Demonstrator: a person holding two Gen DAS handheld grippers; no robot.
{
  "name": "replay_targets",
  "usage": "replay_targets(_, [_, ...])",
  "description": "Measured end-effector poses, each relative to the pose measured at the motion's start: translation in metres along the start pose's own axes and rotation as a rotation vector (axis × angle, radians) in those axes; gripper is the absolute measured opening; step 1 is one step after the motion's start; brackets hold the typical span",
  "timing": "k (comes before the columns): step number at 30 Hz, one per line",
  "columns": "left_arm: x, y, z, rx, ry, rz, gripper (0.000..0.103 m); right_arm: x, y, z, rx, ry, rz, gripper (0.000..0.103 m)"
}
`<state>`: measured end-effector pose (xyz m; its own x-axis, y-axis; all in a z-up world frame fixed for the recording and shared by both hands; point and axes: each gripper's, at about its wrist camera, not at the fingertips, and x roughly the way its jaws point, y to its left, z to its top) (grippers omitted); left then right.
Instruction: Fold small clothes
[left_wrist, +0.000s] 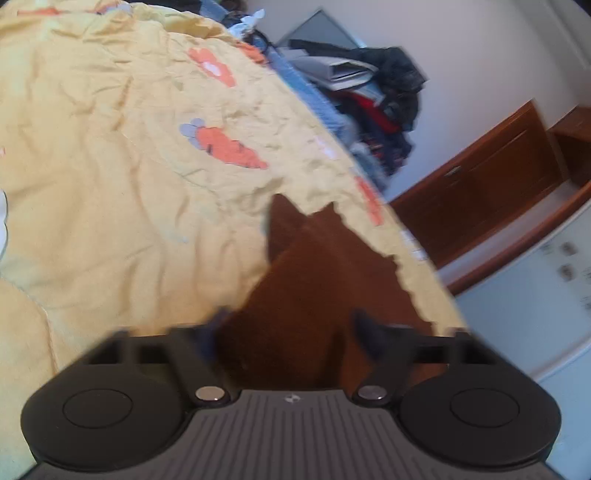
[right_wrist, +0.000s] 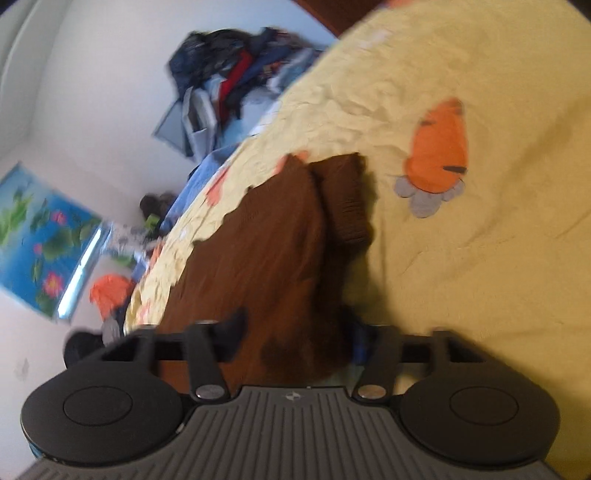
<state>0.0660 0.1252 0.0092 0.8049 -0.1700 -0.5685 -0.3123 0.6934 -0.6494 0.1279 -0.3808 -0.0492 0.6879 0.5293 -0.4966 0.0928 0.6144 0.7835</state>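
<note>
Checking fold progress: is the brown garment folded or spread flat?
Partly folded: in the right wrist view one ribbed end of the brown garment lies doubled over the rest.

Both views are smeared by motion blur; in the left wrist view the brown garment hides the left gripper's fingertips, so contact cannot be read; likewise the right gripper under that cloth at 6 o'clock; the clothes pile at 11 o'clock is too blurred to sort; the yellow carrot-print bedspread runs past the frame's edge at 3 o'clock.
</note>
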Motion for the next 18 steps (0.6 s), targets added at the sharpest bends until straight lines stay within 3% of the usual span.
replay_targets(1, [0.004, -0.002, 0.0, 0.025, 0.01, 0.028, 0.031, 0.007, -0.008, 0.006, 0.058, 0.023, 0.006, 0.019])
replay_targets(2, [0.005, -0.003, 0.002, 0.035, 0.016, 0.031, 0.027, 0.011, -0.015, 0.008, 0.084, 0.035, 0.026, 0.015])
replay_targets(5, [0.005, -0.006, 0.003, 0.083, 0.033, 0.064, 0.014, 0.01, -0.018, 0.006, 0.094, 0.043, 0.035, 0.016])
replay_targets(10, [-0.011, -0.018, 0.002, 0.151, 0.026, 0.063, 0.009, -0.004, -0.003, -0.002, 0.041, 0.01, 0.068, 0.017])
replay_targets(18, [-0.036, -0.011, 0.007, 0.169, 0.055, 0.041, 0.008, -0.03, 0.012, -0.012, -0.005, 0.028, 0.128, 0.017])
